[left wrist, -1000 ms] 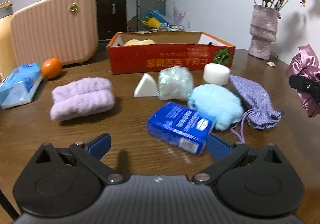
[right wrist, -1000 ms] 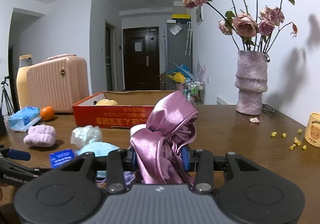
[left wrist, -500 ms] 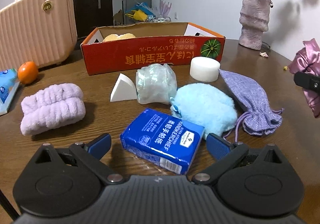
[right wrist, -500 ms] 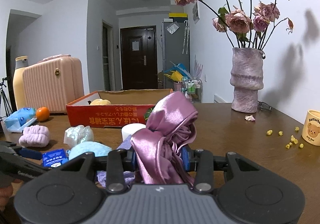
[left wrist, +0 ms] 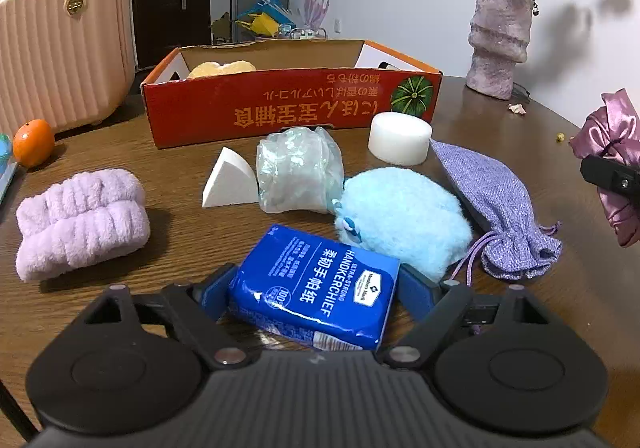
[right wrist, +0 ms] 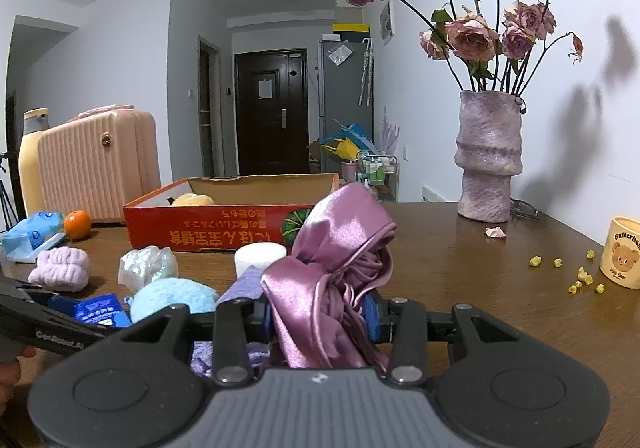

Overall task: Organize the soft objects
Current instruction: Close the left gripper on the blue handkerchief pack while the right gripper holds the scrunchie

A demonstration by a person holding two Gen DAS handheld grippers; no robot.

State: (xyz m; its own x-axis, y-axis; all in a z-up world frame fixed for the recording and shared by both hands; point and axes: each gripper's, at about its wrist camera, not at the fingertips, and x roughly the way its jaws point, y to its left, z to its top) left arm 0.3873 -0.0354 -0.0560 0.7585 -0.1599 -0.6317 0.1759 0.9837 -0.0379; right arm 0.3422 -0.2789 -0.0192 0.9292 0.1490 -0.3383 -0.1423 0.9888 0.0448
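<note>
Left gripper (left wrist: pixel 314 290): jaws have just been closing, blue pads now against both sides of the blue handkerchief pack (left wrist: pixel 316 288), which lies on the wooden surface (left wrist: pixel 180 232) just in front of the fluffy blue puff (left wrist: pixel 404 212). Right gripper (right wrist: pixel 320 318): clamped on the pink satin cloth (right wrist: pixel 340 264), held above the surface. Red cardboard box (left wrist: pixel 292 108) sits behind, open.

Blue tissue pack (left wrist: pixel 316 288) flat on table; pink satin pouch (right wrist: pixel 336 272) upright.
</note>
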